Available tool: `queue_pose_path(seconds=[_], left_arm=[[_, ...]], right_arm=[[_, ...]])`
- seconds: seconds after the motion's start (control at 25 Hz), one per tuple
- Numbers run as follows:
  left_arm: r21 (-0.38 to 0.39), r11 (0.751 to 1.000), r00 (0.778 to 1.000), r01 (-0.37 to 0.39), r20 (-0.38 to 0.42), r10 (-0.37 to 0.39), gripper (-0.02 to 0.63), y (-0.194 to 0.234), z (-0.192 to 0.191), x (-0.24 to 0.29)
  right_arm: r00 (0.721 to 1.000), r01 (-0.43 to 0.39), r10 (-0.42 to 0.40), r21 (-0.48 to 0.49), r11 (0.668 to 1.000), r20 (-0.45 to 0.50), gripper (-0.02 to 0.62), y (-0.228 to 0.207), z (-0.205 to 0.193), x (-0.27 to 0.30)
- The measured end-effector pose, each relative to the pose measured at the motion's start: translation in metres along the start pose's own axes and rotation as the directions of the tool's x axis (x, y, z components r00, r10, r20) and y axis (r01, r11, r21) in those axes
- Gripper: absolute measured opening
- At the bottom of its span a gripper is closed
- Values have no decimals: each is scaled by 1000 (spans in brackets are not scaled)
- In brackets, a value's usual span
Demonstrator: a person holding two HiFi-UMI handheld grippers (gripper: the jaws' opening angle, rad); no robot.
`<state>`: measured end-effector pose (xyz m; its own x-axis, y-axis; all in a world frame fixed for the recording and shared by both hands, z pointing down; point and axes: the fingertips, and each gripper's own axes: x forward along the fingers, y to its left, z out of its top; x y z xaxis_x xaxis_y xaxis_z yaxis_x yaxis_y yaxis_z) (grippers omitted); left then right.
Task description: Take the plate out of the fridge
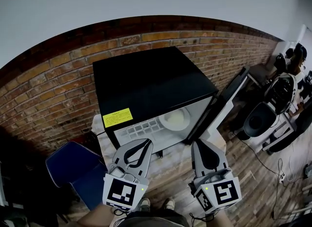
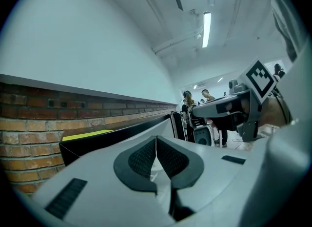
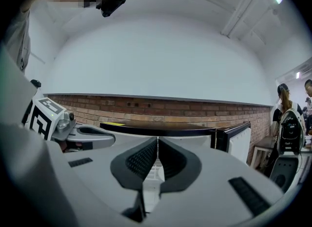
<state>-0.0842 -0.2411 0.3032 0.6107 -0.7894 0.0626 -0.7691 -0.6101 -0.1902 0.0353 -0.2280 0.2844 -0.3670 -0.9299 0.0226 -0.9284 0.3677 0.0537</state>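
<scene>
A black mini fridge (image 1: pixel 151 82) stands against the brick wall with its door (image 1: pixel 222 105) swung open to the right. Inside, on a white shelf, lies a white plate (image 1: pixel 175 119). My left gripper (image 1: pixel 138 148) hangs in front of the fridge's lower left, jaws shut and empty. My right gripper (image 1: pixel 205 154) is in front of the door's foot, also shut with nothing between its pads. In the left gripper view the shut pads (image 2: pixel 156 158) point over the fridge (image 2: pixel 117 134); in the right gripper view the pads (image 3: pixel 157 160) face the fridge (image 3: pixel 161 129) and its door (image 3: pixel 233 137).
A yellow label (image 1: pixel 117 117) marks the fridge's front edge. A blue chair (image 1: pixel 78 170) stands at the left. Black office chairs (image 1: pixel 261 118) and desks fill the right side, with people (image 2: pixel 195 105) there. The person's shoes (image 1: pixel 156 203) stand on the wooden floor.
</scene>
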Motion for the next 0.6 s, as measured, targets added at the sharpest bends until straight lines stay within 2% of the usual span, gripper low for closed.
queue_pose_path(seconds=[0.28, 0.6], left_arm=[[16, 1000, 1000, -23, -17, 24, 18, -7, 0, 17], [18, 999, 998, -51, -40, 51, 18, -5, -2, 35]], right_arm=[[999, -13, 13, 4, 1000, -33, 31, -19, -12, 10], [999, -2, 10, 149, 989, -52, 34, -44, -24, 28]])
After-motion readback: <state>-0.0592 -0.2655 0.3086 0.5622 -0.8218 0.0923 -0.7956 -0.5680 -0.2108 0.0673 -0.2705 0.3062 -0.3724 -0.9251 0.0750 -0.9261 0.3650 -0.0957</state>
